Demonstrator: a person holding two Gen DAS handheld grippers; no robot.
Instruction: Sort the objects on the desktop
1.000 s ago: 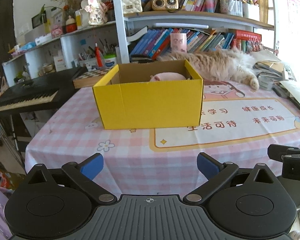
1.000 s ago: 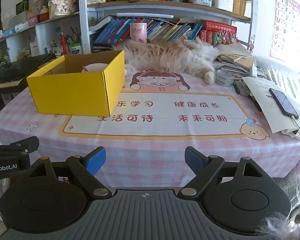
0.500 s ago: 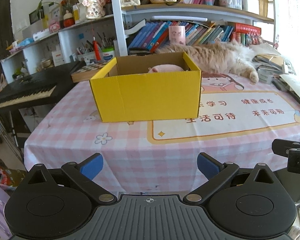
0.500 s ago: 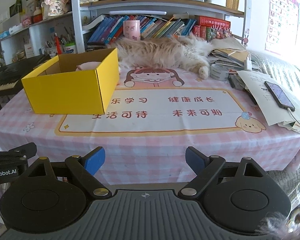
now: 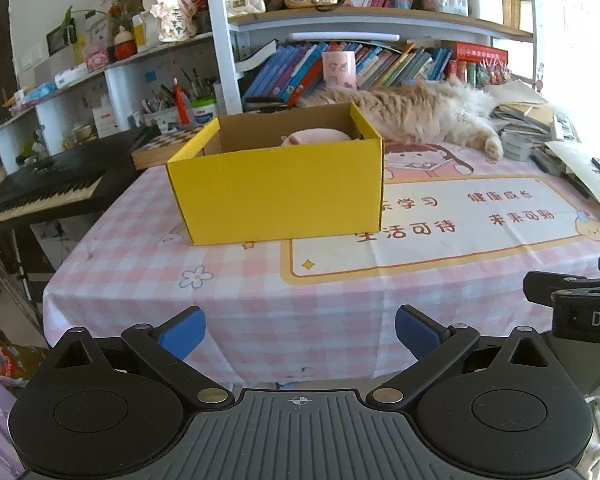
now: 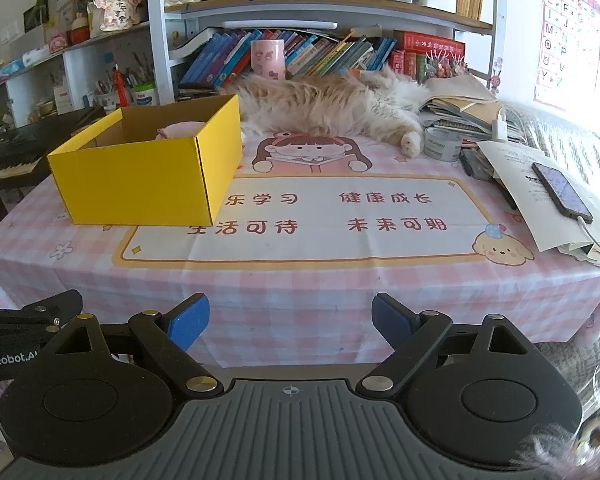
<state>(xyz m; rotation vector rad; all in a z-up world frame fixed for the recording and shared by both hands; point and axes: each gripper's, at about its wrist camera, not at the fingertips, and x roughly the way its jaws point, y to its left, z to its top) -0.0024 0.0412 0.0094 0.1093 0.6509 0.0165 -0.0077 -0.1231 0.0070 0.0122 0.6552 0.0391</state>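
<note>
Ahead of the left gripper, well beyond its spread blue pads and a little to their left, a yellow cardboard box sits on the pink checked tablecloth. A pink item, perhaps a soft toy, lies inside. The right gripper hangs off the table's near edge, jaws apart and empty, the box far ahead to its left. Behind the box a fluffy cat sprawls; a phone rests on papers to the right.
</note>
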